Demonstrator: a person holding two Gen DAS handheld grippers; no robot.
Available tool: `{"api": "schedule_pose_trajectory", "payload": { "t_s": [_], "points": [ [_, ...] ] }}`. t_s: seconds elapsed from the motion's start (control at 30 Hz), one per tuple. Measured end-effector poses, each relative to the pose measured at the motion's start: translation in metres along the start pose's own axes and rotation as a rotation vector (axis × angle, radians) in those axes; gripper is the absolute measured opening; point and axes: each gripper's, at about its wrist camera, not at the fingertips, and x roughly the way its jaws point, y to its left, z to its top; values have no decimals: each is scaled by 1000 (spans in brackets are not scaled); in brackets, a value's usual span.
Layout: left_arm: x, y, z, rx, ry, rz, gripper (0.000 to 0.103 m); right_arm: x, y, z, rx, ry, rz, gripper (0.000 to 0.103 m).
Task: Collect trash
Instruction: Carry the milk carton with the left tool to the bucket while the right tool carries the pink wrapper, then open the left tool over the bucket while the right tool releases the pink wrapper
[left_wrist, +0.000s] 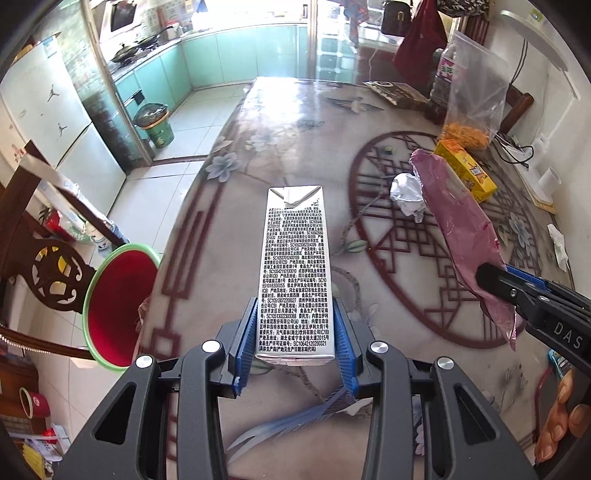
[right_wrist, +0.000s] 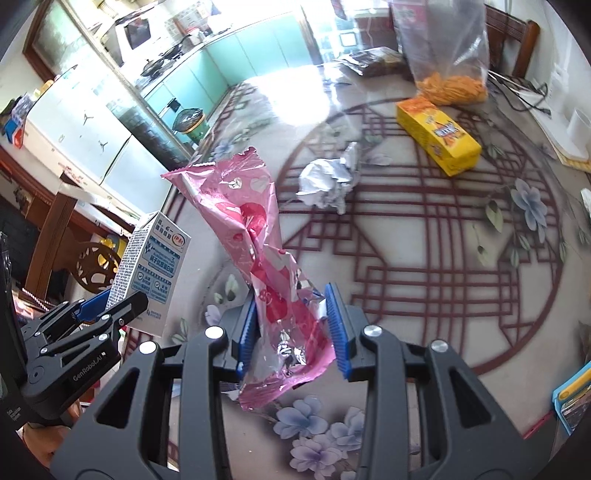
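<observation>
Nearest to the left wrist camera is the left tool (left_wrist: 293, 343), and its two blue pads press on the two sides of one milk carton (left_wrist: 295, 273). The carton is a tall silver box with black printed text; its long axis runs straight forward along the fingers, and the folded top end points away from the tool, over the surface (left_wrist: 258, 122). In the right wrist view the same carton (right_wrist: 155, 266) stands to the left of the right tool, held in the left tool (right_wrist: 110, 306), with its top end up.

The right tool (right_wrist: 291, 328) holds one pink wrapper (right_wrist: 258, 236) between its pads, so the jaws are narrow around it. The wrapper is long and crumpled, with hearts on it; its long axis goes forward and a little to the left from the tool, and the torn end points up and away. In the left view this wrapper (left_wrist: 458, 229) and the right tool (left_wrist: 517, 295) are to the right of the left tool.

Ahead of both tools, on the surface, lie one crumpled silver foil (right_wrist: 328, 177), one yellow box (right_wrist: 439, 140) and one clear bag (right_wrist: 450, 55) with orange pieces inside. To the left of the left tool, below the edge of the surface, stands one red bin with a green rim (left_wrist: 114, 306).
</observation>
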Motion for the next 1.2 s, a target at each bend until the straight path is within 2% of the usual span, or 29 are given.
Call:
{"api": "schedule_pose_trajectory", "payload": {
  "t_s": [0.33, 0.47, 0.83, 1.03, 1.2],
  "points": [
    [0, 42, -9, -10, -1, -29, 36, 4, 46, -3, -29, -11, -20, 35],
    [-2, 72, -7, -15, -14, -37, 36, 10, 72, -6, -31, -10, -29, 35],
    [19, 206, -24, -124, 29, -11, 36, 49, 191, -26, -137, 51, -24, 35],
    [34, 268, -37, -144, 71, 28, 36, 88, 254, -36, -153, 132, 53, 35],
    [47, 308, -39, -179, 95, 33, 36, 110, 291, -40, -192, 176, 63, 35]
  ]
}}
